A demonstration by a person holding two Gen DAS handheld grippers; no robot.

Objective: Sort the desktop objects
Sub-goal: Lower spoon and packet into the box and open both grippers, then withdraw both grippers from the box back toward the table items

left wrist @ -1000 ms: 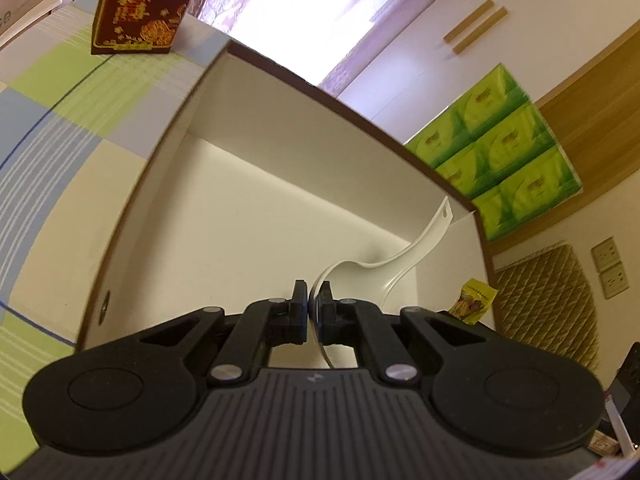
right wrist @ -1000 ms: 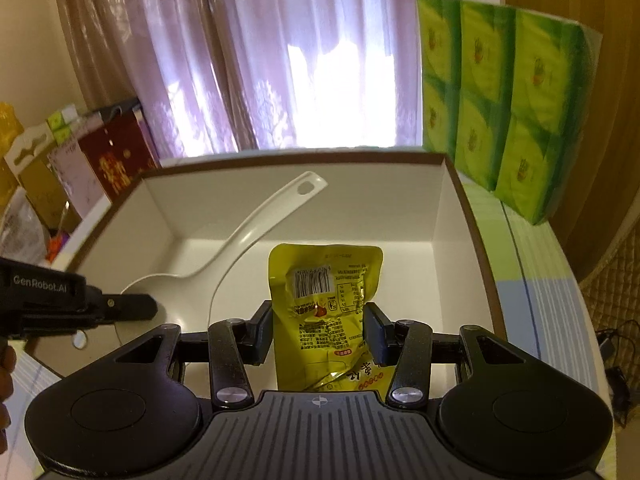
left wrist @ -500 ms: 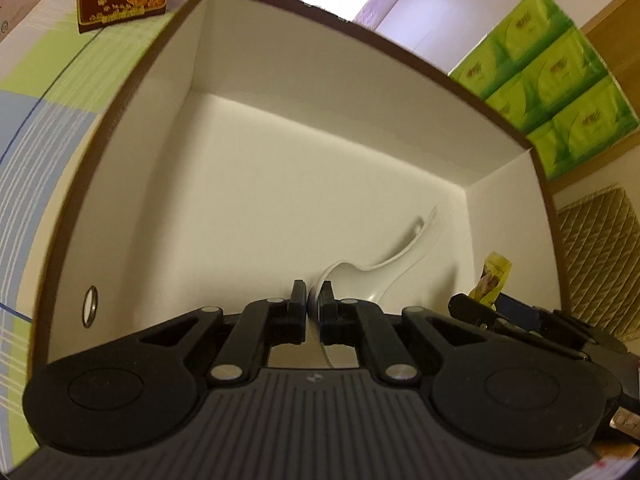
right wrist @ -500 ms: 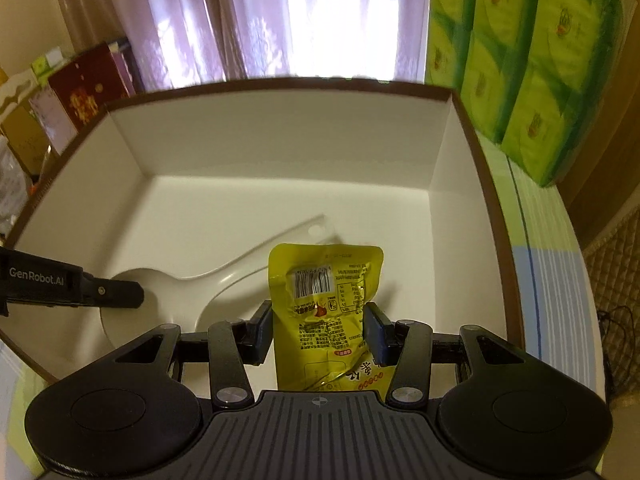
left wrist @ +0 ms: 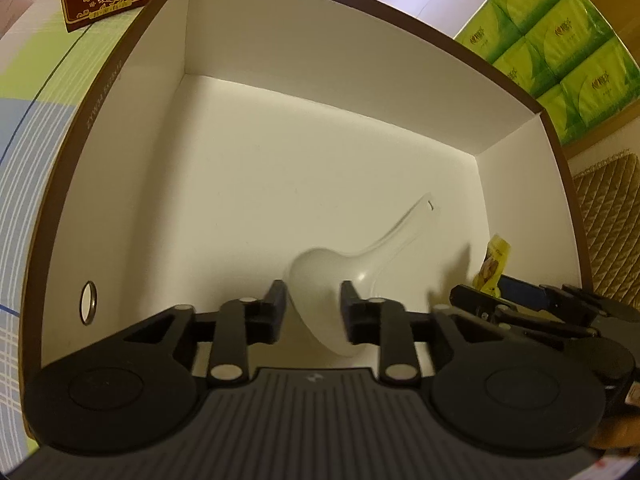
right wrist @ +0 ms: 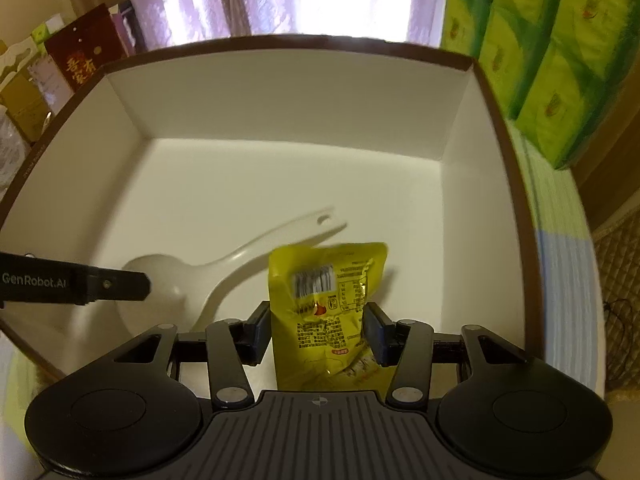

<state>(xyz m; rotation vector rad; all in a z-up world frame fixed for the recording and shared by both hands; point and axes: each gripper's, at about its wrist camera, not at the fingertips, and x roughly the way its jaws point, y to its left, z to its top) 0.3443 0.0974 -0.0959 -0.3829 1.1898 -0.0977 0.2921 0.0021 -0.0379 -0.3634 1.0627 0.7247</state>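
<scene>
The left tool (left wrist: 313,312) is spread open over the near side of the white box (left wrist: 280,60), the white rice spoon's (left wrist: 356,264) bowl between its fingers and its handle angled toward the far right. The right tool (right wrist: 316,330) is parted too, with the yellow snack packet (right wrist: 328,300) between its blue pads; whether they touch it is unclear. Green tissue packs (right wrist: 552,48) stand right of the box.

Left gripper (left wrist: 313,308) jaws apart; right gripper (right wrist: 316,330) jaws apart.
</scene>
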